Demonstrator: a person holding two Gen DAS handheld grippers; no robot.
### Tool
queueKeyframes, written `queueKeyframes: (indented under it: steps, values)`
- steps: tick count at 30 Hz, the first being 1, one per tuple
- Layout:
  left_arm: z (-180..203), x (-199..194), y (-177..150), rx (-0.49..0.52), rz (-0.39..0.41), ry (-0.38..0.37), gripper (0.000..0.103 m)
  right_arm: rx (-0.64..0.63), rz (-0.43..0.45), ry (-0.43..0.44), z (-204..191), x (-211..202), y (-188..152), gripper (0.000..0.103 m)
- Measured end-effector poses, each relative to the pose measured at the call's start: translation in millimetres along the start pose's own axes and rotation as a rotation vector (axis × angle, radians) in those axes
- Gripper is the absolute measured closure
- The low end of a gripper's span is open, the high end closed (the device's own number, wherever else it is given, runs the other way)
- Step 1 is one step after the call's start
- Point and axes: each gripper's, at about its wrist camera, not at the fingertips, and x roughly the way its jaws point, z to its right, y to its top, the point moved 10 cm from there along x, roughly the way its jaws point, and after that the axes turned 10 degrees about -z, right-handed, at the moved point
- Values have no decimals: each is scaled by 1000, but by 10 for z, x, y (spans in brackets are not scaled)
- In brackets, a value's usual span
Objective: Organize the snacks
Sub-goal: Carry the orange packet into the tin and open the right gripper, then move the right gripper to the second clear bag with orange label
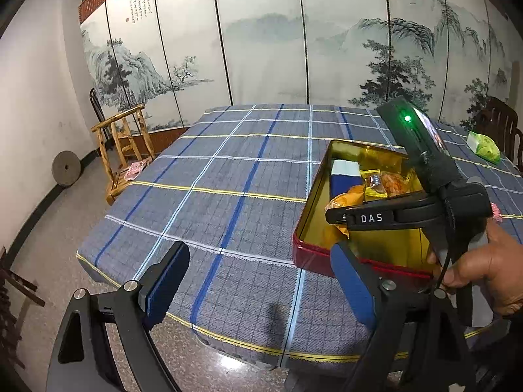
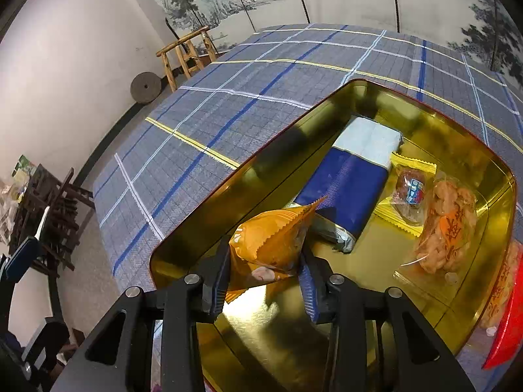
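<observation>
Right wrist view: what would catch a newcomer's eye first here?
The orange snack packet pinched in the right tongs, held over the near end of the gold-lined tin. Behind it in the tin lie a blue-and-white pack and clear bags of snacks. The left tongs hang open over the plaid tablecloth.

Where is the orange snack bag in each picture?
Left wrist view: the orange snack bag shows right of middle, partly behind the right gripper, above the tin.
Right wrist view: low centre, pinched in the right gripper.
Shared landmark: the gold-lined tin.
</observation>
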Motion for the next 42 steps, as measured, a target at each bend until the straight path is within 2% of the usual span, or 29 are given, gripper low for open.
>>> queueKeyframes:
  steps: [7,9,13,17,20,23,25,26,29,34,42]
  values:
    - [-6,17,-64,-10,-21,-6,16,-22,-7,10,-75,17,-25,62]
    - [13,15,-75,-7,-26,-5,16,-28,1,38,-121,1,-32,60]
    - [78,-18,-66,7,-25,-8,16,-19,57,93,-143,-162,-37,50]
    - [218,-98,-37,33,-18,-49,16,1,143,131,-71,-505,-128,49]
    - [387,-175,-13,69,-15,-89,16,1,234,96,114,-880,-351,48]
    - [541,-227,10,86,-10,-122,8,32,288,3,479,-1168,-661,46]
    - [643,-242,23,82,-19,-147,8,73,281,-58,766,-1250,-815,46]
    - [676,-243,30,82,-24,-154,8,99,261,-116,966,-1256,-890,46]
    - [774,-266,27,92,-36,-162,8,138,209,-136,1283,-1205,-910,53]
    - [816,-286,-4,115,-40,-142,7,131,140,-167,1463,-1010,-746,55]
    - [817,-252,-4,123,-45,-137,5,187,84,-222,1673,-703,-567,56]
